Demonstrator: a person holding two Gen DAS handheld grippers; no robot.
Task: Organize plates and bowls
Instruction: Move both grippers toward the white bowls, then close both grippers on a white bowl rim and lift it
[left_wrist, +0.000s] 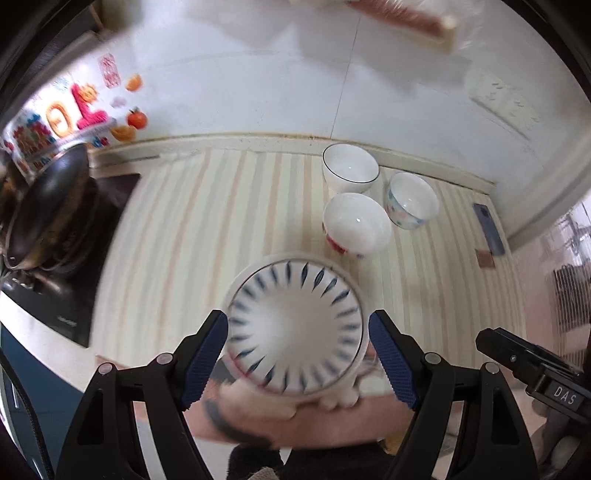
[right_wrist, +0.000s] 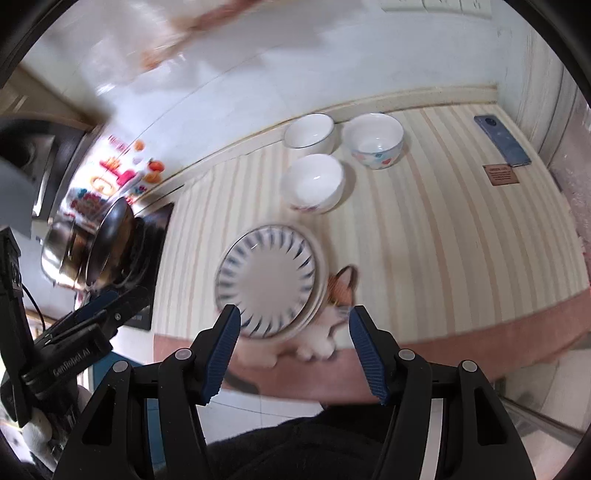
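Note:
A white plate with blue dashes round its rim (left_wrist: 295, 325) (right_wrist: 266, 280) lies on top of another white plate near the front of the striped counter (left_wrist: 184, 240) (right_wrist: 443, 240). Behind it stand three bowls: a white one with a dark rim (left_wrist: 351, 166) (right_wrist: 310, 134), a white one with red marks (left_wrist: 356, 225) (right_wrist: 313, 182) and one with coloured spots (left_wrist: 412, 201) (right_wrist: 373, 140). My left gripper (left_wrist: 298, 321) hovers over the plates, open, its pads apart from the rim. My right gripper (right_wrist: 294, 314) is open too, above the plates' near edge, holding nothing.
A dark wok (left_wrist: 48, 214) (right_wrist: 110, 243) sits on the black stove at the left. A blue phone (left_wrist: 488, 229) (right_wrist: 502, 140) and a brown card (right_wrist: 500, 173) lie at the far right. A cat picture (right_wrist: 340, 291) shows beside the plates. Tiled wall stands behind.

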